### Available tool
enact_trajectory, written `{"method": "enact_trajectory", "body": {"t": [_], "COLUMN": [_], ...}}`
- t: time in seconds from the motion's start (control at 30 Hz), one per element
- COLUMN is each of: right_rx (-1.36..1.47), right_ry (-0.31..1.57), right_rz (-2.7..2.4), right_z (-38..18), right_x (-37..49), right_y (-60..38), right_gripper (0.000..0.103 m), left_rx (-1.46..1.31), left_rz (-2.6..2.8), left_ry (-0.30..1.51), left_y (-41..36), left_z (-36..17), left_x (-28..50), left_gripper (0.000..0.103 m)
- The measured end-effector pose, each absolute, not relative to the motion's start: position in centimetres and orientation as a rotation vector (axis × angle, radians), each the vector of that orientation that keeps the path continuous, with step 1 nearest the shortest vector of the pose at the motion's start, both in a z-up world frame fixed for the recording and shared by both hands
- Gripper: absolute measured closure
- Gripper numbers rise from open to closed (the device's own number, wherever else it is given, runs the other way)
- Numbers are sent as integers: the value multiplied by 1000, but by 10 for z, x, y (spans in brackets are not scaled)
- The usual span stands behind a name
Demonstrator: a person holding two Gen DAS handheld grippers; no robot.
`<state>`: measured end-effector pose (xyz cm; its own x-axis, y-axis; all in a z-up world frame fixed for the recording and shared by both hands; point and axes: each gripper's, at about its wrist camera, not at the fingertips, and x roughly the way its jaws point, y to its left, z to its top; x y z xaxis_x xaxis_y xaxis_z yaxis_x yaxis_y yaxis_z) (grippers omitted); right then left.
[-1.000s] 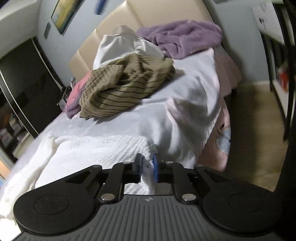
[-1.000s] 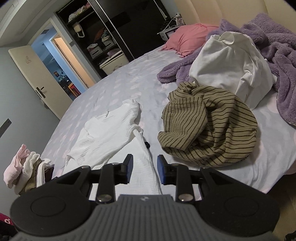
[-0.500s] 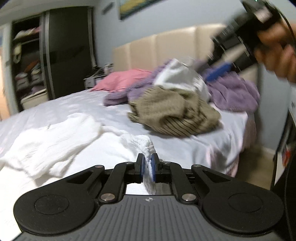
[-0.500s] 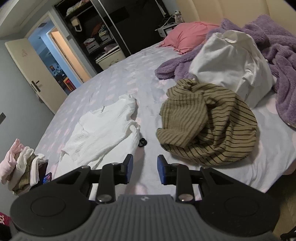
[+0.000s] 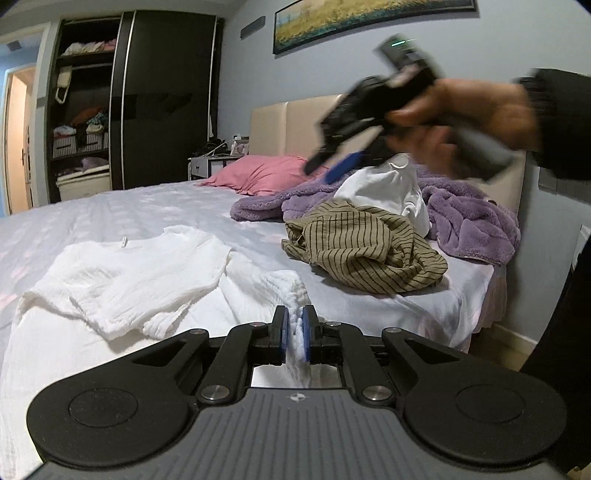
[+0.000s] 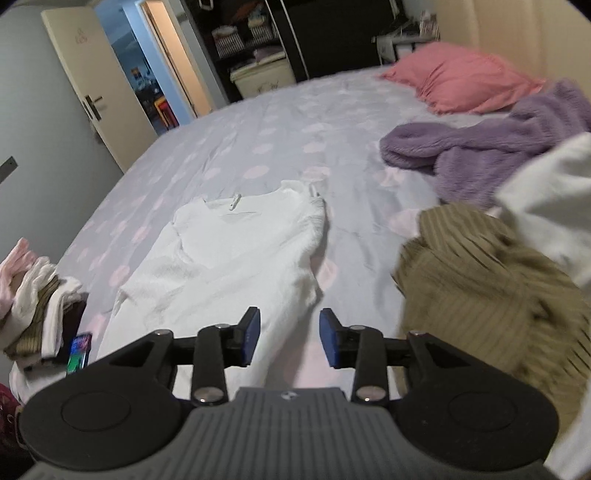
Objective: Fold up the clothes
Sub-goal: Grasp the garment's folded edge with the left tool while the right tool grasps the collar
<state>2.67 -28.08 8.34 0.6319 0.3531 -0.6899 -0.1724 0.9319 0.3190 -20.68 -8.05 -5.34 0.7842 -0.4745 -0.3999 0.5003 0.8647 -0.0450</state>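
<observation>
on one bed (image 6: 229, 147), left tongs (image 5: 294, 330) pinch one white garment (image 5: 140, 273); right tongs (image 6: 289, 338) gape apart.

A bed (image 5: 110, 210) with a dotted sheet fills the room ahead of the fingers, its beige headboard (image 5: 291, 125) against a pale blue wall (image 5: 243, 74). A painting (image 5: 369, 18) hangs above. Far left stand a dark wardrobe (image 5: 162, 99) and an open door (image 6: 88, 85).

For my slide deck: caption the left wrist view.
Left hand-held gripper pinches the white garment on the bed; right hand-held gripper hovers open above.
</observation>
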Motion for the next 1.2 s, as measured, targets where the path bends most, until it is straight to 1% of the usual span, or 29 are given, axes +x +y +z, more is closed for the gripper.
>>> {"method": "enact_trajectory", "body": {"t": [0.1, 0.2, 0.27, 0.33, 0.5, 0.63, 0.7, 0.73, 0.77, 0.9, 0.93, 0.97, 1.0, 1.03, 1.2], "right_rx": [244, 150, 119, 106, 202, 397, 507, 541, 566, 571, 555, 564, 570, 576, 536], "right_ry": [883, 902, 919, 939, 953, 953, 941, 935, 930, 943, 951, 957, 963, 968, 953], "right_rz": [299, 314, 361, 397, 388, 390, 419, 440, 456, 468, 471, 482, 491, 500, 494], "right_z": [69, 49, 31, 8, -50, -88, -99, -103, -105, -108, -106, -106, -106, -106, -97], "right_x": [96, 165, 207, 247, 319, 345, 350, 353, 355, 363, 365, 366, 366, 366, 358], "right_y": [-266, -249, -241, -239, -252, -273, -281, -280, -279, -259, -252, -247, -245, -242, -235], "right_gripper": [63, 62, 58, 58, 58, 58, 50, 42, 36, 34, 42, 62, 75, 90, 92], "left_rx": [37, 10, -23, -55, -169, -234, -264, -278, -282, -294, -292, -289, -286, -283, -290], "left_rz": [-535, -539, -524, -510, -423, -326, -277, -253, -242, -213, -213, -213, -216, -218, -221], "left_ry": [419, 429, 449, 469, 503, 511, 514, 516, 519, 534, 537, 540, 540, 540, 527], "left_y": [-70, -59, -48, -37, 0, 32, 49, 57, 62, 76, 76, 76, 76, 75, 78], "left_z": [-55, -58, -60, -62, -68, -70, -70, -71, -72, -78, -78, -79, -79, -79, -73], "left_x": [-206, -204, -196, -189, -164, -152, -146, -144, -143, -144, -144, -145, -147, -148, -147], "left_gripper": [97, 97, 97, 97, 97, 97, 97, 97, 97, 97, 97, 97, 97, 97, 97]}}
